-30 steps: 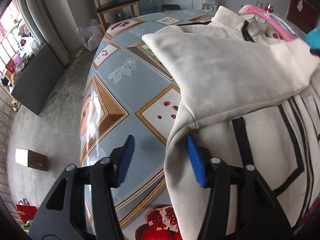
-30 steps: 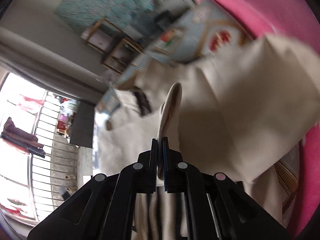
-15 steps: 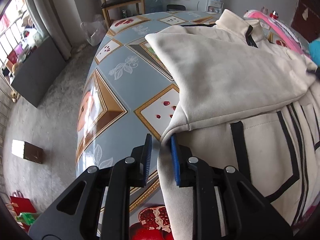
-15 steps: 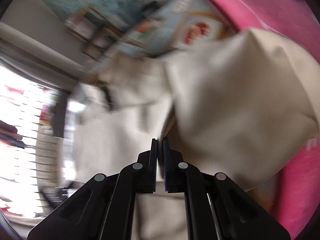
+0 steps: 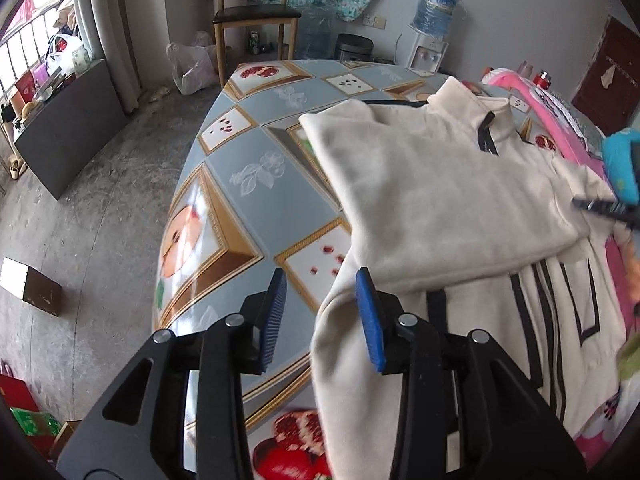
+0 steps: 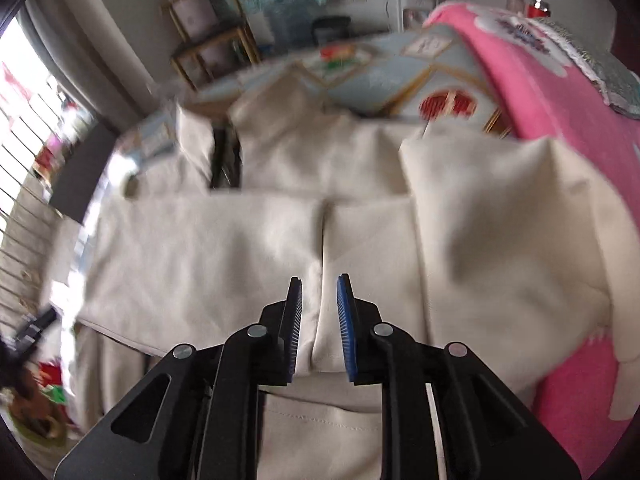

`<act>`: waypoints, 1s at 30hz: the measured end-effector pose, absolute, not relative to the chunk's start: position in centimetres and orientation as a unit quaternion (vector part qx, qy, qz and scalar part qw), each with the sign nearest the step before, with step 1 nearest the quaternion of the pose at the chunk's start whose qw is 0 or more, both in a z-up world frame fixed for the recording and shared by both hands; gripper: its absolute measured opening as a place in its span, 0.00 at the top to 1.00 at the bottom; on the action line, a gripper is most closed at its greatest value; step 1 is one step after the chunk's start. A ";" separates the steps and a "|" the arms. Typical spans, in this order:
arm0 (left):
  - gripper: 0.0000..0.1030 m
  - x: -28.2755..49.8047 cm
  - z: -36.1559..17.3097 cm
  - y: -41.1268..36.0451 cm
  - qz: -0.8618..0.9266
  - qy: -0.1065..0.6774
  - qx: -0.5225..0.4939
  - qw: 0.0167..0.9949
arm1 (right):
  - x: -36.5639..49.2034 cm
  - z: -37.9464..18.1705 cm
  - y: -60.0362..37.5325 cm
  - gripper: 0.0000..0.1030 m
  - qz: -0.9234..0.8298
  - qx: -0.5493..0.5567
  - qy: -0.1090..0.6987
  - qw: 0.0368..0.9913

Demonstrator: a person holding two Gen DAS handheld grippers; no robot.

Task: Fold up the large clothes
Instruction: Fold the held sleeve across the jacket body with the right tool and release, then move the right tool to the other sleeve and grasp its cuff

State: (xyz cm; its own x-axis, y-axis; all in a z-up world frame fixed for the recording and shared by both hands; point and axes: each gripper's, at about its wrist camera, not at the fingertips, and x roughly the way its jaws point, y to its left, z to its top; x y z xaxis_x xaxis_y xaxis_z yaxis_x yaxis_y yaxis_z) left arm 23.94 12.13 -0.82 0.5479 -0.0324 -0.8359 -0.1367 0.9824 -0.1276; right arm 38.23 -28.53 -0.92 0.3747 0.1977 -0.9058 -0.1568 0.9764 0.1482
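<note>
A cream jacket [image 5: 440, 200] with black stripes and a zip lies on the patterned table [image 5: 248, 184], one sleeve folded across its body. My left gripper [image 5: 322, 320] hovers over the jacket's left edge. Its jaws are opening, and the edge lies between them near the right pad without being pressed. In the right wrist view the jacket [image 6: 208, 248] fills the middle. My right gripper [image 6: 320, 316] is just above the folded sleeves with its jaws opening. A crease of cream cloth sits loose between the pads. The right gripper [image 5: 600, 206] also shows at the right edge of the left wrist view.
A pink blanket [image 6: 540, 92] lies under and beside the jacket on the right. Behind the table stand a wooden chair [image 5: 256, 16] and a water dispenser [image 5: 434, 20]. A concrete floor [image 5: 80, 216] with a small box [image 5: 30, 286] lies to the left.
My left gripper closed on the jacket's edge, then parted again and rose a little. My right gripper let go of the cream cloth it pinched and swung down over the folded sleeves.
</note>
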 end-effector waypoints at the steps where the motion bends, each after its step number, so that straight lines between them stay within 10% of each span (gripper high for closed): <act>1: 0.66 24.4 -0.9 11.8 0.029 0.475 -0.090 0.875 | 38.3 -2.1 -28.3 0.82 0.081 -0.006 0.560 0.825; 6: 0.62 26.3 -0.8 10.0 0.020 0.476 -0.077 0.876 | 36.7 -1.8 -28.2 0.81 0.041 -0.024 0.556 0.830; 10: 0.54 28.5 -1.2 7.6 0.010 0.488 -0.049 0.871 | 34.2 0.3 -27.5 0.57 0.051 -0.026 0.528 0.847; 30: 0.15 31.8 -5.2 2.1 0.019 0.512 0.029 0.858 | 32.2 -0.8 -24.4 0.42 0.054 -0.032 0.504 0.861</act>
State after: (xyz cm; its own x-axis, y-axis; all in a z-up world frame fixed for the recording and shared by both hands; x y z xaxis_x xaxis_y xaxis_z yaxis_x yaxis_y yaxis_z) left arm 31.83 2.11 -5.22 0.4749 0.0618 -0.8778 -0.0031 0.9976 0.0686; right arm 32.16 -24.44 -0.80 0.4862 0.0613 -0.8717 -0.1257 0.9921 -0.0004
